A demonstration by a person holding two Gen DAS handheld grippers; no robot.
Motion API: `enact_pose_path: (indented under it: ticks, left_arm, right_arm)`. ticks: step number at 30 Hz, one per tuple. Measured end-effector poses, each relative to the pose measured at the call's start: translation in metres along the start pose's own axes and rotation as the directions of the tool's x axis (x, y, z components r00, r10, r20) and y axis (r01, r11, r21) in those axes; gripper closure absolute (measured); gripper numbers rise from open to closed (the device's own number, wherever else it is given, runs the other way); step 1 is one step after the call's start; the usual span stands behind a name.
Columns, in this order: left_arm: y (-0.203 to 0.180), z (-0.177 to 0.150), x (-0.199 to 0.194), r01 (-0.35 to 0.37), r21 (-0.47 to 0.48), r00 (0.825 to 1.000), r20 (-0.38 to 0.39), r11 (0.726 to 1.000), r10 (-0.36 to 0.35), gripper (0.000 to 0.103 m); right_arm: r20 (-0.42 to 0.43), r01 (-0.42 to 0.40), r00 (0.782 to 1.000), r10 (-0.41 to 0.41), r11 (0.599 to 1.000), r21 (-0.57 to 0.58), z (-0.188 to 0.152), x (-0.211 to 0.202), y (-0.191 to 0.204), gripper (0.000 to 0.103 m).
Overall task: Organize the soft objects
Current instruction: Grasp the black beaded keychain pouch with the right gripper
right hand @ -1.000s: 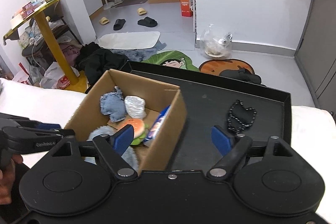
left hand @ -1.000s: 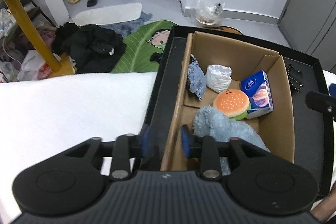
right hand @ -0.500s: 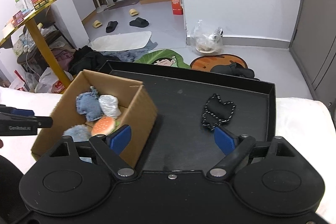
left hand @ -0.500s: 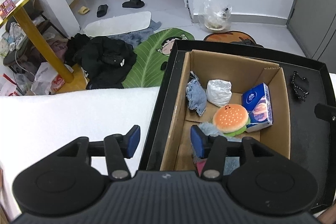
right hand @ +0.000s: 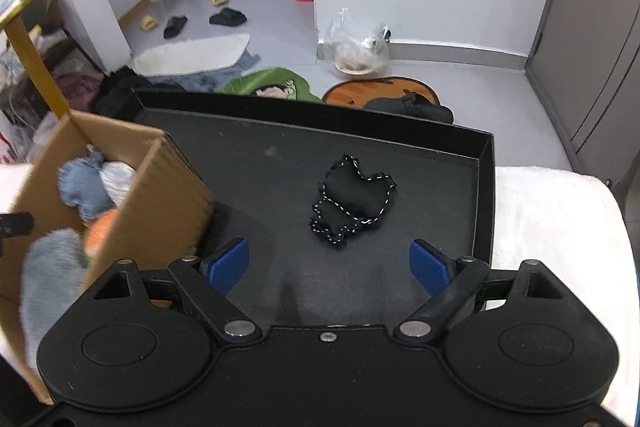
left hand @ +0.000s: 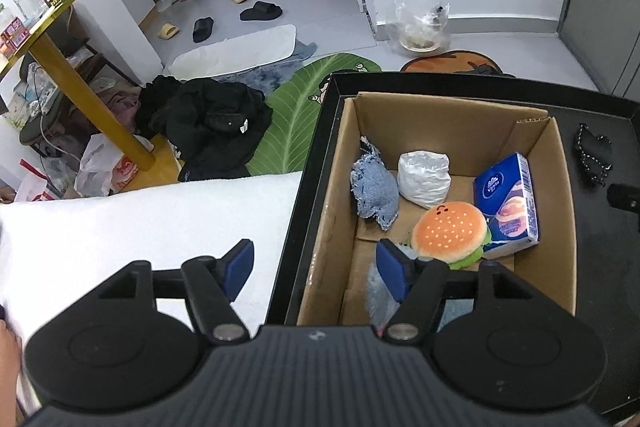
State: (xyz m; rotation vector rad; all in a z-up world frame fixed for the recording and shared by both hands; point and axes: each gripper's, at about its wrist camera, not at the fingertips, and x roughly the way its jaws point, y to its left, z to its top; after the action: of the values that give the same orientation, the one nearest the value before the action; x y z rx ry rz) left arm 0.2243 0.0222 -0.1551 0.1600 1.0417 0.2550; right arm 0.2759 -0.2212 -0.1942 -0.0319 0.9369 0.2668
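- Right now, my right hand-held gripper hangs wide open and empty over the black tray, and the black heart-shaped pouch lies on the tray floor at about 12 o'clock from it, just ahead of the fingertips.
- The pouch is the only soft thing I see outside the cardboard box; its long axis runs roughly from 7 to 1 o'clock in the right wrist view, so I judge the open fingers would straddle it across its narrow waist.
- My left hand-held gripper is also open and holds nothing; its fingers sit either side of the box's left wall, with the pouch far off at 2 o'clock, beyond the box.
- So the right side is clearly nearer, and I would make the pick with it.
- Inside the box I see a burger plush, a denim pouch, a silver pouch, a tissue pack and a grey fuzzy toy.
- The box stands at 9 o'clock from the right gripper, so the carry should be short.
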Motion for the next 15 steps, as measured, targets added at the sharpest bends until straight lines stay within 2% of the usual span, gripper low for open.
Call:
enact_pose_path:
  ticks: [7,15]
  left_arm:
    - [-0.013,0.002,0.007,-0.046,0.028,0.999,0.026,0.999,0.045,0.035]
    - [-0.031,0.004,0.017,-0.090,0.085,0.996,0.007,0.992,0.090,0.035]
  right_arm:
    - [0.018,0.079,0.997,-0.078,0.995,-0.063,0.004,0.031,0.004,0.012]
    - [0.033,0.120,0.992,-0.118,0.990,-0.069,0.008,0.052,-0.008,0.008]
